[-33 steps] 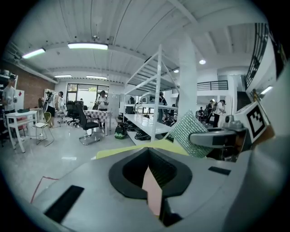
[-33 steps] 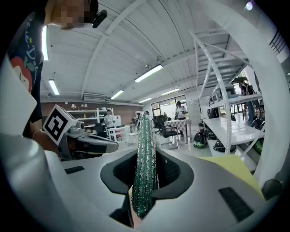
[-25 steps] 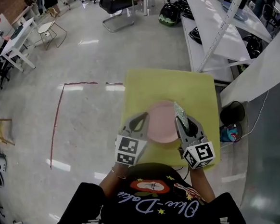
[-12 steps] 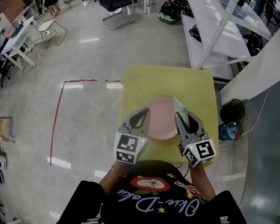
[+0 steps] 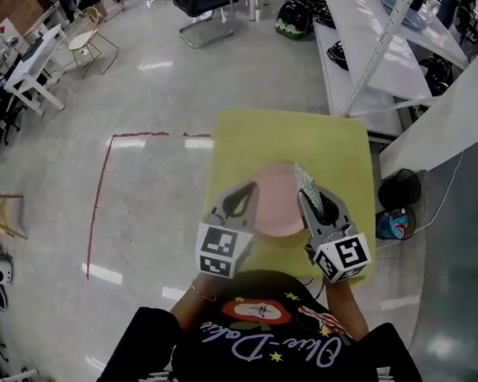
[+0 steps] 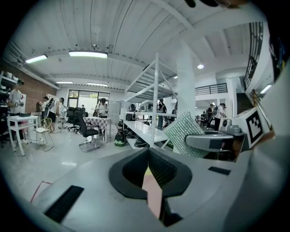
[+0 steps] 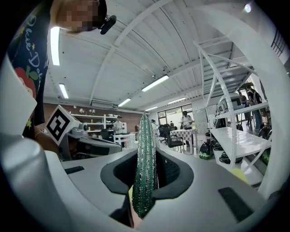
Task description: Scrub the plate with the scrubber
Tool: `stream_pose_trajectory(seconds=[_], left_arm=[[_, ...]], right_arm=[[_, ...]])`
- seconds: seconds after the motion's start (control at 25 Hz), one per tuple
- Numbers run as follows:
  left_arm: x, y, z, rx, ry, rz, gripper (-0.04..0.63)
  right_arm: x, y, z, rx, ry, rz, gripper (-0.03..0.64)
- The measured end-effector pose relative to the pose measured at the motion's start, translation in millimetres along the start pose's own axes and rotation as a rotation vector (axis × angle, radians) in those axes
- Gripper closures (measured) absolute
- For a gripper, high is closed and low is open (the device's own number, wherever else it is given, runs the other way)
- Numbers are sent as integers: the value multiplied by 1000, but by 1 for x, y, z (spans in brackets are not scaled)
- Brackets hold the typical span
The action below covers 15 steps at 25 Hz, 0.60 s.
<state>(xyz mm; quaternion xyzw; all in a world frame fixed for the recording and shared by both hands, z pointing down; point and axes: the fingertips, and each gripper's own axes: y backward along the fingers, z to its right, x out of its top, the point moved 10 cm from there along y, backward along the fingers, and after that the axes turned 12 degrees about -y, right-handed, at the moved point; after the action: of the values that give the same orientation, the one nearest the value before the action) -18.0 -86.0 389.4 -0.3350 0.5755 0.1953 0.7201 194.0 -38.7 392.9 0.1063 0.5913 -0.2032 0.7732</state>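
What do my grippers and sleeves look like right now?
The left gripper and right gripper are grey wedges with black textured pads, each carrying a white cube of black square markers. The sleeves are dark.

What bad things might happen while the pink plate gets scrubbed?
The left gripper pinches only the round pink plate by its rim, so hard scrubbing might twist it loose onto the yellow table. The sparkly green scrubber pad sticks far out of the right gripper, so it might bend or slip.
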Motion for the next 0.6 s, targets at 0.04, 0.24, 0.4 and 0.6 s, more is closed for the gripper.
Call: stream_pose_trajectory(seconds=[0.04, 0.24, 0.4, 0.6], left_arm=[[0, 0, 0, 1, 1, -1, 593], [0, 0, -2, 3, 8, -1, 593], [-1, -3, 0, 3, 13, -2, 594], [-2, -3, -1, 5, 22, -7, 592]], right_arm=[[-1, -1, 0, 2, 0, -2, 551], [0, -3, -3, 9, 2, -9, 551], [-1, -4, 0, 14, 7, -10, 551], [-1, -5, -1, 16, 7, -9, 551]])
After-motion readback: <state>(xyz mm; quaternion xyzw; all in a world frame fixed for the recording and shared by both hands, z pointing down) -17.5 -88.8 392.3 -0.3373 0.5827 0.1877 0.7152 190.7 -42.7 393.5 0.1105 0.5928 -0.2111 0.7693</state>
